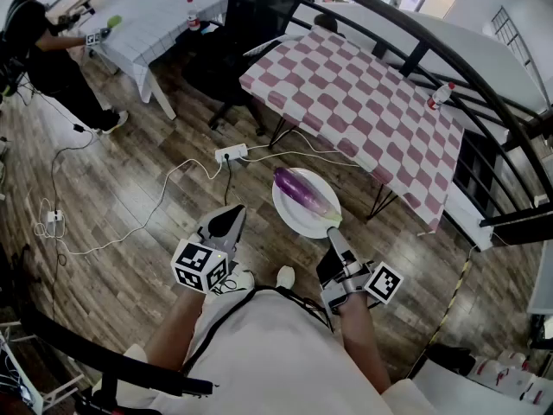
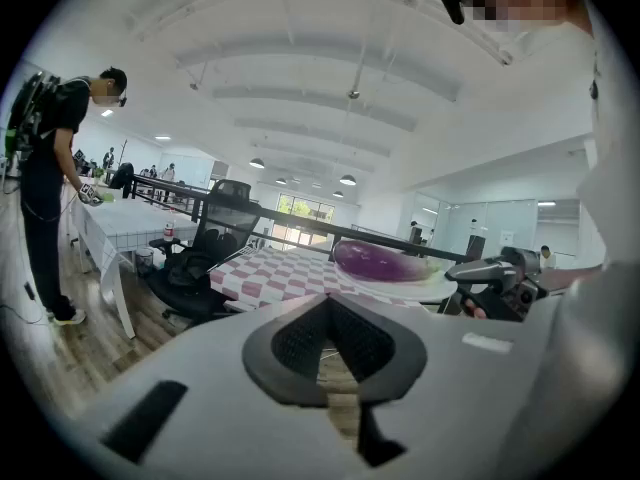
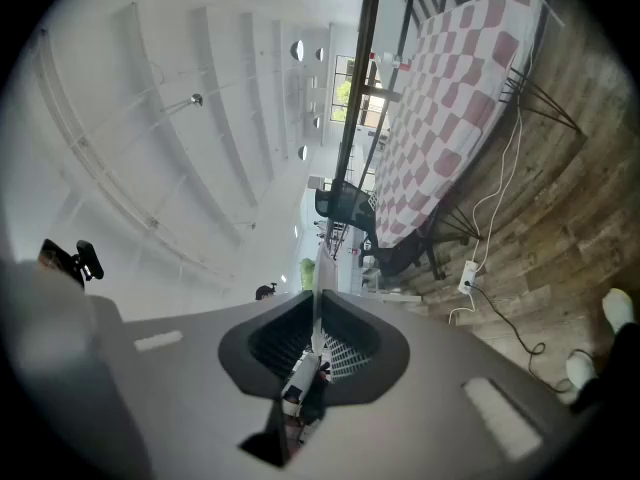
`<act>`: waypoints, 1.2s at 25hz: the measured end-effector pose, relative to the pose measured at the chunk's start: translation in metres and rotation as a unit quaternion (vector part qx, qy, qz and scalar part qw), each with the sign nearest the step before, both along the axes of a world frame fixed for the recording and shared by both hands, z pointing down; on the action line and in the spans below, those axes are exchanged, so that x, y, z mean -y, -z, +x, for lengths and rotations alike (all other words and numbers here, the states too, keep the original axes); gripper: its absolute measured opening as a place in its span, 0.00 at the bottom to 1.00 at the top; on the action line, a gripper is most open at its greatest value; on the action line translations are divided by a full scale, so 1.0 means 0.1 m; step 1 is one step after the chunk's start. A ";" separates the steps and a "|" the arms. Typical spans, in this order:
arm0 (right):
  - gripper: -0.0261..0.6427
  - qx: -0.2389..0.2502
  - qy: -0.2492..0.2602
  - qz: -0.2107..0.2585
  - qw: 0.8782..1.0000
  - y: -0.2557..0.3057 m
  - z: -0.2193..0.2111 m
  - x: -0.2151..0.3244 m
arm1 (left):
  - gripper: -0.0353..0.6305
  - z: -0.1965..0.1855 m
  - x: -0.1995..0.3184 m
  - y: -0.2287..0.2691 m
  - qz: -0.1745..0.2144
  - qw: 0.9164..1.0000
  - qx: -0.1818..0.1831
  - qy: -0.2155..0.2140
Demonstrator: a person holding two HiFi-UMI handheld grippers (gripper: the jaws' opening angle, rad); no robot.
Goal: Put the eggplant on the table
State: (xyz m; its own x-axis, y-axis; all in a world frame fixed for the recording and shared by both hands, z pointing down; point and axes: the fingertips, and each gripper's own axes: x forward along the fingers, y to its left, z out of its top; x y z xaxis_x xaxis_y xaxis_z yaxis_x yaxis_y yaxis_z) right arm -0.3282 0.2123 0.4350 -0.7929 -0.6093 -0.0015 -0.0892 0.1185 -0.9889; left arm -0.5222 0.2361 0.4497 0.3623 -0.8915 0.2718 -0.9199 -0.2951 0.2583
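Note:
A purple eggplant (image 1: 301,190) lies on a white plate (image 1: 289,216) held over the wooden floor, short of the pink-and-white checkered table (image 1: 363,102). My right gripper (image 1: 333,232) is shut on the plate's near rim; in the right gripper view the plate (image 3: 318,268) shows only as a thin white edge between the jaws of the right gripper (image 3: 316,298). To the plate's left my left gripper (image 1: 232,219) is shut and empty. The left gripper view looks past the left gripper (image 2: 328,303) at the eggplant (image 2: 375,260) with the checkered table (image 2: 270,273) behind.
A white power strip (image 1: 231,153) and cables lie on the floor below the checkered table. A black office chair (image 1: 233,67) stands by its left end. A person (image 1: 43,50) works at a white-clothed table (image 1: 164,7) at far left. Black railings (image 1: 484,85) cross the right side.

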 end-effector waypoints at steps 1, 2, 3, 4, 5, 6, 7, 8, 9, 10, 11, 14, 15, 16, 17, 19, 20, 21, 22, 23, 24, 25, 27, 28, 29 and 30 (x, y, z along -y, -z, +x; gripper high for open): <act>0.09 0.002 0.000 0.000 1.000 0.00 0.02 0.01 | 0.05 0.01 0.01 0.00 0.000 1.000 0.001 0.002; 0.09 0.003 -0.001 0.000 1.000 0.00 0.05 0.02 | 0.05 0.02 0.02 0.00 0.000 1.000 0.003 0.003; 0.09 0.004 -0.001 0.000 1.000 0.01 0.07 0.03 | 0.05 0.04 0.03 0.00 -0.001 1.000 0.003 0.004; 0.09 0.005 -0.001 0.001 1.000 0.01 0.10 0.03 | 0.05 0.06 0.03 0.00 -0.001 1.000 0.004 0.004; 0.09 0.006 -0.001 0.002 1.000 0.02 0.13 0.04 | 0.05 0.09 0.03 0.00 -0.001 1.000 0.004 0.004; 0.09 0.007 0.000 0.003 1.000 0.02 0.16 0.05 | 0.05 0.11 0.04 0.00 -0.001 1.000 0.004 0.003; 0.09 0.009 0.001 0.005 1.000 0.03 0.18 0.05 | 0.05 0.14 0.05 0.01 0.000 1.000 0.004 0.003; 0.09 0.010 0.002 0.006 1.000 0.03 0.20 0.06 | 0.05 0.17 0.06 0.01 0.000 1.000 0.004 0.002; 0.09 0.010 0.003 0.006 1.000 0.03 0.22 0.07 | 0.05 0.21 0.08 0.00 0.000 1.000 0.004 0.001; 0.09 0.010 0.004 0.005 1.000 0.02 0.24 0.08 | 0.05 0.24 0.10 0.00 -0.001 1.000 0.005 0.000; 0.09 0.009 0.004 0.004 1.000 0.01 0.27 0.09 | 0.05 0.28 0.11 -0.01 -0.002 1.000 0.006 -0.001; 0.09 0.011 0.005 0.000 1.000 0.00 0.33 0.11 | 0.05 0.36 0.14 -0.01 -0.004 1.000 0.008 -0.003; 0.09 0.012 0.006 -0.001 1.000 -0.01 0.35 0.12 | 0.05 0.39 0.15 -0.01 -0.005 1.000 0.009 -0.002; 0.09 0.013 0.007 0.000 1.000 -0.01 0.38 0.14 | 0.05 0.41 0.16 -0.01 -0.005 1.000 0.010 -0.001; 0.09 0.014 0.008 0.000 1.000 -0.01 0.40 0.15 | 0.05 0.44 0.17 -0.02 -0.005 1.000 0.010 0.000; 0.09 0.015 0.008 0.000 1.000 -0.01 0.46 0.19 | 0.05 0.49 0.19 -0.02 -0.006 1.000 0.012 0.001; 0.09 0.017 0.009 0.000 1.000 -0.02 0.49 0.20 | 0.05 0.52 0.20 -0.02 -0.006 1.000 0.014 0.002; 0.09 0.018 0.009 0.001 1.000 -0.02 0.53 0.22 | 0.05 0.55 0.20 -0.02 -0.006 1.000 0.015 0.003; 0.09 0.020 0.010 0.001 1.000 -0.03 0.56 0.23 | 0.05 0.59 0.21 -0.02 -0.006 1.000 0.017 0.004; 0.09 0.022 0.010 0.001 1.000 -0.04 0.61 0.25 | 0.05 0.63 0.22 -0.03 -0.007 1.000 0.019 0.005; 0.09 0.024 0.011 0.001 1.000 -0.05 0.65 0.27 | 0.05 0.67 0.24 -0.03 -0.007 1.000 0.020 0.005; 0.09 0.024 0.011 0.000 1.000 -0.05 0.70 0.29 | 0.05 0.72 0.26 -0.03 -0.007 1.000 0.021 0.005; 0.09 0.026 0.011 -0.001 1.000 -0.07 0.79 0.33 | 0.05 0.81 0.30 -0.03 -0.008 1.000 0.023 0.005; 0.09 0.026 0.011 -0.001 1.000 -0.07 0.82 0.35 | 0.05 0.85 0.31 -0.02 -0.009 1.000 0.025 0.005; 0.09 0.027 0.011 -0.001 1.000 -0.07 0.86 0.36 | 0.05 0.89 0.32 -0.02 -0.009 1.000 0.026 0.004; 0.09 0.028 0.013 0.001 1.000 -0.07 0.90 0.37 | 0.05 0.94 0.33 -0.01 -0.009 1.000 0.028 0.003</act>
State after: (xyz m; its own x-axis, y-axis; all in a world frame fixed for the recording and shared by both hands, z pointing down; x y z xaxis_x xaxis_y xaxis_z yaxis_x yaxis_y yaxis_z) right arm -0.2386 0.1756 0.4417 -0.8068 -0.5890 -0.0467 -0.0316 0.1220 -0.9920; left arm -0.4286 0.2029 0.4509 0.3403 -0.8888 0.3068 -0.9348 -0.2848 0.2121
